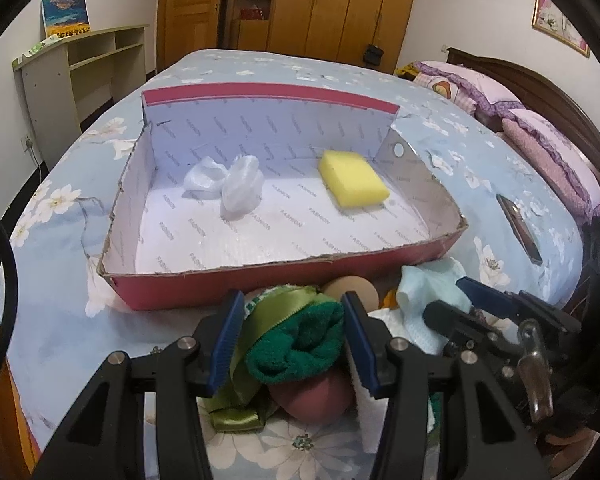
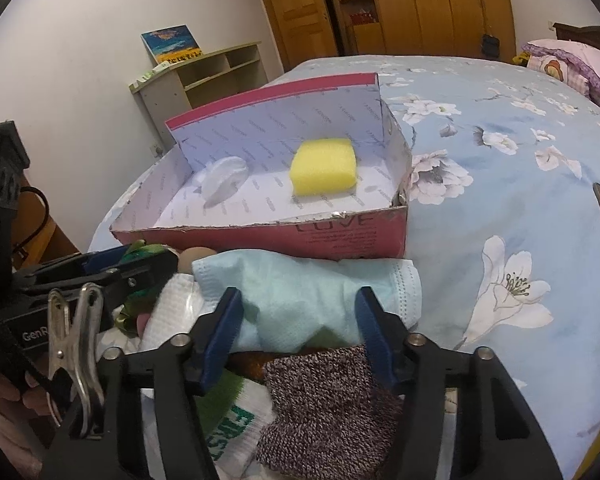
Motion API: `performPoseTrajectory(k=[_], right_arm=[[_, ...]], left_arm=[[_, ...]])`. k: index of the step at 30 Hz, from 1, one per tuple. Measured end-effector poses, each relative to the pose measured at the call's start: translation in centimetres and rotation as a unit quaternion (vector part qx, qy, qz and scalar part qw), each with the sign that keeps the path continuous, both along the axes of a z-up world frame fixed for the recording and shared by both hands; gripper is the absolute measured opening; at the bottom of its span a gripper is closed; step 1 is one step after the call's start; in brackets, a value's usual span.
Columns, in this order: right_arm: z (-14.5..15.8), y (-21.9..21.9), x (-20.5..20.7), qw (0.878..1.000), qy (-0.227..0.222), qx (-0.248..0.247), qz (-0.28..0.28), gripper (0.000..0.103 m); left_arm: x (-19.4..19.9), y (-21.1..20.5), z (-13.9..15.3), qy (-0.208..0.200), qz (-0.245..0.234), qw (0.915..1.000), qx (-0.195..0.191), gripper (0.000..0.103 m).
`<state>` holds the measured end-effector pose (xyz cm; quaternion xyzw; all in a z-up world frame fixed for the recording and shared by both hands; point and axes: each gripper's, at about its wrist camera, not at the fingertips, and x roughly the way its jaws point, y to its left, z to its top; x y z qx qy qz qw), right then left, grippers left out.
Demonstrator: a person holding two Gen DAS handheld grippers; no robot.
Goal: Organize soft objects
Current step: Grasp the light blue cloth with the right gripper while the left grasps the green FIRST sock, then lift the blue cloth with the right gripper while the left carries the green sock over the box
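A dark green towel [image 1: 300, 348] lies in a pile of soft things on the flowered bed, in front of the red box [image 1: 204, 292]. My left gripper [image 1: 290, 336] is shut on it, its blue pads against both sides, with an olive ribbon [image 1: 260, 312] beside it. To the right, my right gripper [image 2: 298, 320] is shut on a light blue cloth [image 2: 292, 292], which fills the gap between its pads. In the box [image 2: 340, 236] lie a yellow sponge [image 1: 352, 178] and a crumpled clear plastic bag [image 1: 228, 184].
The pile also holds a grey knit sock [image 2: 324, 400], a white sock with green lettering [image 2: 236, 432], a white waffle cloth [image 2: 172, 308], a maroon ball [image 1: 312, 400] and a tan round thing [image 1: 356, 288]. A phone [image 1: 520, 228] lies right of the box. Pillows [image 1: 540, 140] sit far right.
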<state>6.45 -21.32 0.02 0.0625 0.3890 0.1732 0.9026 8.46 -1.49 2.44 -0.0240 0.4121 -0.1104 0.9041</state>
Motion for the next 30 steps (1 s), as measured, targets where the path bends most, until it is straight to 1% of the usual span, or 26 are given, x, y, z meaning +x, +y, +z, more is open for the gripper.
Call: performPoseTrajectory(k=[2, 3, 4, 8, 11, 15, 21, 30], right_arm=[[0.2, 0.1, -0.2, 1.000, -0.008, 0.001, 0.005, 0.045], [0.3, 0.2, -0.3, 1.000, -0.011, 0.000, 0.007, 0.044], [0.4, 0.3, -0.4, 1.000, -0.016, -0.001, 0.008, 0.040], [0.6, 0.6, -0.7, 1.000, -0.026, -0.005, 0.013, 0.033], [0.8, 0.7, -0.9, 0.999, -0.032, -0.006, 0.015, 0.032], [1.0, 0.8, -1.1, 0.999, -0.037, -0.007, 0.015, 0.032], [1.6, 0.8, -1.5, 0.999, -0.051, -0.004, 0.019, 0.031], [3.0, 1.0, -2.2, 0.997, -0.078, 0.001, 0.025, 0.030]], left_arm=[[-0.1, -0.2, 0.0, -0.003, -0.004, 1.0000, 0.005, 0.050], [-0.1, -0.2, 0.0, -0.004, -0.006, 0.9999, 0.007, 0.049], [-0.2, -0.3, 0.0, -0.005, -0.008, 0.9999, 0.009, 0.046], [-0.4, -0.3, 0.1, -0.008, -0.012, 0.9999, 0.009, 0.035], [-0.5, -0.1, 0.3, -0.007, -0.011, 0.9999, 0.007, 0.031], [-1.0, 0.1, 0.9, -0.014, -0.011, 0.9998, 0.005, 0.030], [-2.0, 0.7, 2.6, -0.028, -0.013, 0.9993, -0.018, 0.028], [-3.4, 1.9, 5.4, -0.069, -0.003, 0.9969, -0.039, 0.028]])
